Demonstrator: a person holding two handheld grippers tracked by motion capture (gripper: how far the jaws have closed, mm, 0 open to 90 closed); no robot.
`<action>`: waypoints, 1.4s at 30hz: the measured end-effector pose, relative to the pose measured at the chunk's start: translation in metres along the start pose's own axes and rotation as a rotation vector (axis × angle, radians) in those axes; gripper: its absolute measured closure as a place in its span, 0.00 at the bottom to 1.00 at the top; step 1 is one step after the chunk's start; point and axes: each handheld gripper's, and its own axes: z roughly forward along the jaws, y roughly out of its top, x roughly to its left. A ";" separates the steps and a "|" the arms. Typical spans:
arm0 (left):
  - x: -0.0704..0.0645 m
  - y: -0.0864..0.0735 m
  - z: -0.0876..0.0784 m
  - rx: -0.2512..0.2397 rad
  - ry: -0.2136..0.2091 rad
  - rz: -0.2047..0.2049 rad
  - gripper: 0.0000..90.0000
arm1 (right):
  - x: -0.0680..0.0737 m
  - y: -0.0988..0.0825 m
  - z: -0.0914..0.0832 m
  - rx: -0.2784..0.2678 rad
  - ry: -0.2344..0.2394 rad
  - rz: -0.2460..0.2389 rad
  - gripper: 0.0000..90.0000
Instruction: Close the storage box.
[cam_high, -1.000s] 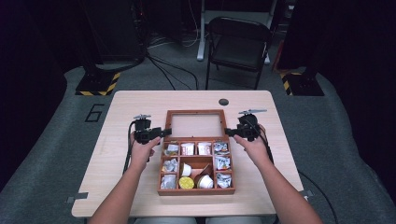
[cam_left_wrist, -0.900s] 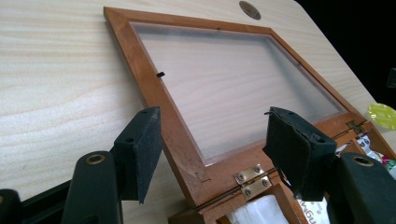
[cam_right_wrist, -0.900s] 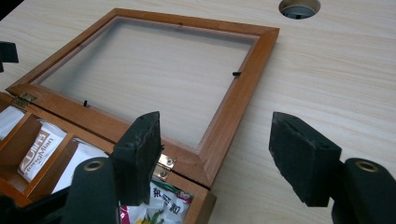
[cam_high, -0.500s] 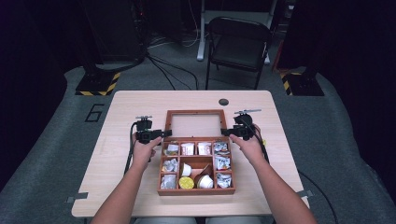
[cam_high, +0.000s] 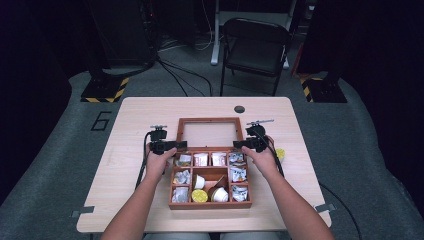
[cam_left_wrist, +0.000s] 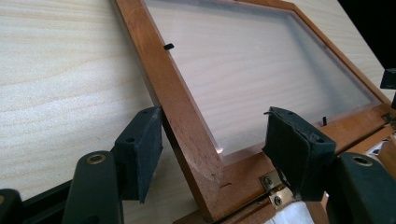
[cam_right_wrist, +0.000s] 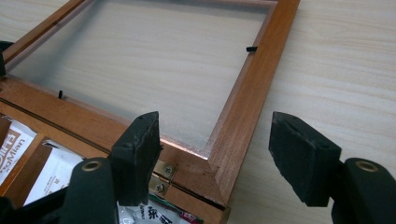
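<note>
The box lid (cam_left_wrist: 187, 116) has a reddish-brown varnished wood frame, smooth with a soft sheen, around a cloudy translucent plastic pane (cam_right_wrist: 154, 65). Small brass hinges (cam_right_wrist: 163, 175) shine at lower centre. The table (cam_high: 310, 135) is pale, matt wood-grain laminate. The jaw pads (cam_left_wrist: 144, 149) look like matt black foam.

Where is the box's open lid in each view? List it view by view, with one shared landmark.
High view: the lid lies flat on the table, beyond the compartments, between both grippers.
Left gripper view: lid runs from top to bottom centre, its corner between the jaws.
Right gripper view: lid spans the upper left, its corner between the jaws.
Shared landmark: the brass hinge at the lid's corner.
</note>
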 end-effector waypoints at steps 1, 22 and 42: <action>0.000 0.000 0.000 0.002 0.002 0.003 0.41 | 0.000 0.000 0.001 0.005 0.002 0.003 0.37; 0.001 0.000 0.012 0.004 -0.015 -0.051 0.34 | -0.004 0.000 0.017 0.018 0.048 0.077 0.31; 0.001 0.005 0.019 0.044 -0.024 -0.039 0.29 | -0.010 0.000 0.026 0.026 0.082 0.118 0.26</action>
